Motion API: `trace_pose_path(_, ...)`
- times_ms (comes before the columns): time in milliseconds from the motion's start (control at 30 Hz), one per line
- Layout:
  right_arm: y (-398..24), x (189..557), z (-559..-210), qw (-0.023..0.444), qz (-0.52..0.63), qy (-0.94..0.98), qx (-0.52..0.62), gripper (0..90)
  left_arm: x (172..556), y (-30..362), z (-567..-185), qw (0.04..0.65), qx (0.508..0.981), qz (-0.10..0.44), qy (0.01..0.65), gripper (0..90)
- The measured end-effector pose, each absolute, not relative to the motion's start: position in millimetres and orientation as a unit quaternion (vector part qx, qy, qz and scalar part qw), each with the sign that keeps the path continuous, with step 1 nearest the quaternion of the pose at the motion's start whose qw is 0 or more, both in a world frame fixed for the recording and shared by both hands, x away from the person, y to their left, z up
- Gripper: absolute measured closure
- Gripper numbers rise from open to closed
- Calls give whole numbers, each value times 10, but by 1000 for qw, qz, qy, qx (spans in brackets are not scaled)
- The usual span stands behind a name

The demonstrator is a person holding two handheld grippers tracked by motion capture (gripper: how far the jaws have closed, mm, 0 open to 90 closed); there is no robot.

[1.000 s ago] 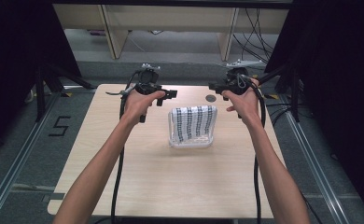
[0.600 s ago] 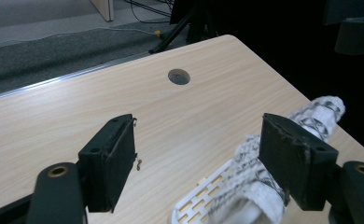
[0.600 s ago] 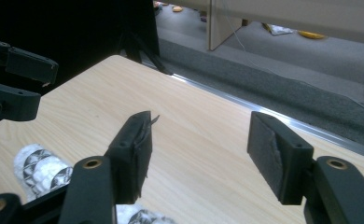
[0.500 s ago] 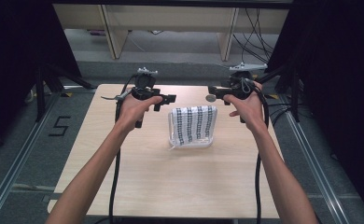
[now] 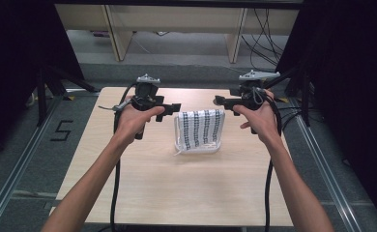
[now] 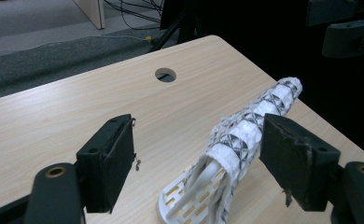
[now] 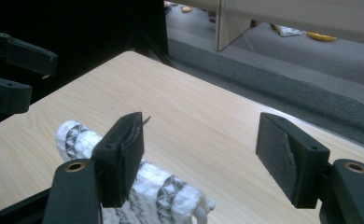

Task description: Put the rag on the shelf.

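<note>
A white cloth with a black woven pattern (image 5: 199,128) hangs over a white slotted rack (image 5: 196,148) at the table's middle. My left gripper (image 5: 171,109) hovers just left of the cloth's top, jaws pointing right. My right gripper (image 5: 220,100) hovers just right of it, jaws pointing left. In the left gripper view the left gripper (image 6: 196,140) is open, with the cloth (image 6: 252,121) and rack base (image 6: 182,210) ahead between its jaws. In the right gripper view the right gripper (image 7: 203,140) is open, and the cloth (image 7: 77,137) lies low beside its left jaw.
The light wooden table (image 5: 177,188) has a round cable hole (image 6: 165,74) near its far edge. Grey floor, cables and wooden furniture legs (image 5: 235,36) lie beyond it. Dark curtains flank both sides. The other gripper (image 6: 353,28) shows at the frame's top right.
Both grippers have dropped slightly and drawn in toward the cloth's two sides. The right gripper has swung its jaws leftward. The cloth and rack have not moved.
</note>
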State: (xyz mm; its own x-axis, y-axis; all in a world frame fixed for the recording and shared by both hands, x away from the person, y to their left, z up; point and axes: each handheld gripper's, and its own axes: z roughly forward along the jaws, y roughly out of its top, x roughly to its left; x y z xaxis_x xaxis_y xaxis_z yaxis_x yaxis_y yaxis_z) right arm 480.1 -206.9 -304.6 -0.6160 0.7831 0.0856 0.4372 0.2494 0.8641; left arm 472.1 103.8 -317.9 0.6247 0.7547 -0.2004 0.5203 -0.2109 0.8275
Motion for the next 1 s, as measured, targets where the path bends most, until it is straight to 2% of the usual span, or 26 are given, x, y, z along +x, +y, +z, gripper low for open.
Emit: trace_pose_path(1000,-2107,4446,-3126,182,483,769,378,304,4294,1169,-3346,498,764,116,394,240)
